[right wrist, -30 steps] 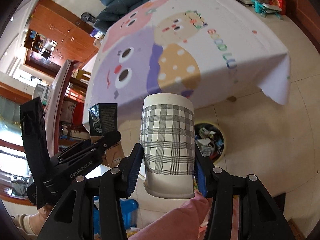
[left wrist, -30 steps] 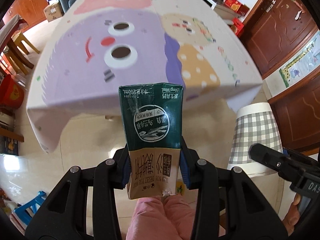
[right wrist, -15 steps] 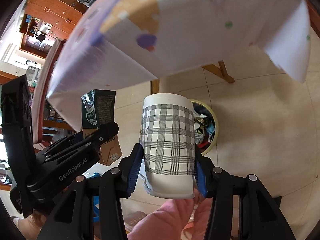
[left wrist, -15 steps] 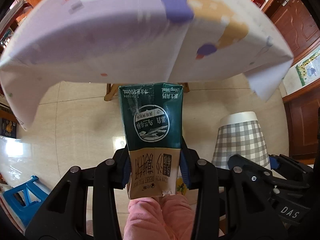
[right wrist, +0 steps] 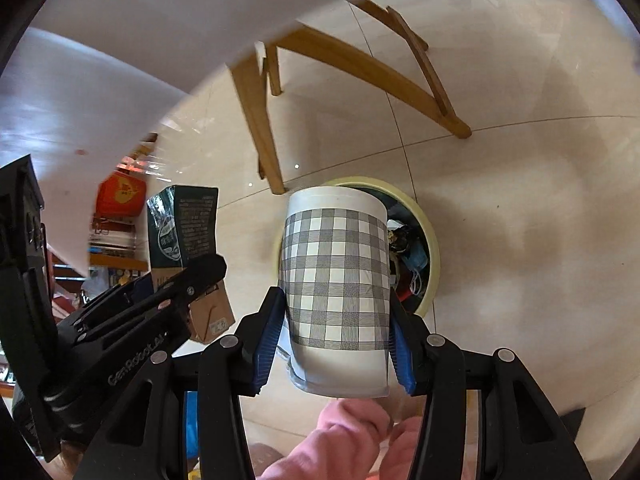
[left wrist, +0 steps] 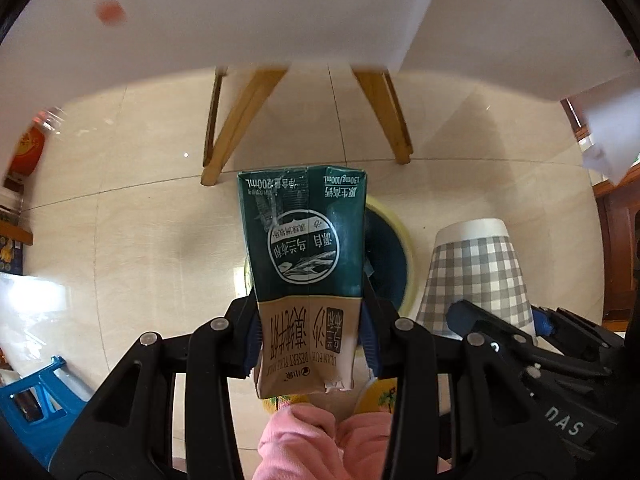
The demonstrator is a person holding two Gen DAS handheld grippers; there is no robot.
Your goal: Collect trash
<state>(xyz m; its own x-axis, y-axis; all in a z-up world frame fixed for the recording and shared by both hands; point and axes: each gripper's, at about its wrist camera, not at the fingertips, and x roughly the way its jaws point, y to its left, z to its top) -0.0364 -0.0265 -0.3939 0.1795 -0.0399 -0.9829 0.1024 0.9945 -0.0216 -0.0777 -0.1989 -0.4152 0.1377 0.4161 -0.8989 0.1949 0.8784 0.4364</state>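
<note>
Milk carton (left wrist: 304,264) up front, green and tan, print upside down, pinched low on its sides by the left tool (left wrist: 310,336), whose blue pads are clamped on the tan end. It hangs in the air over the tiled floor (left wrist: 132,232), and right behind it sits the trash bin (left wrist: 394,256), yellow rim and dark inside, partly hidden by the carton. Over to the right, the checked paper cup (right wrist: 336,284) is squeezed between the blue pads of the right tool (right wrist: 336,344), closed end pointing away, also held clear of the floor. From the right wrist view the bin (right wrist: 432,248) peeks out just behind the cup, with scraps lying inside. Both tools sit side by side, the carton just left of the cup. Above, a white cloth (left wrist: 280,12) hangs from the tabletop, wooden legs (left wrist: 236,120) splayed beneath. A pink sleeve (left wrist: 320,440) shows at the bottom edge
</note>
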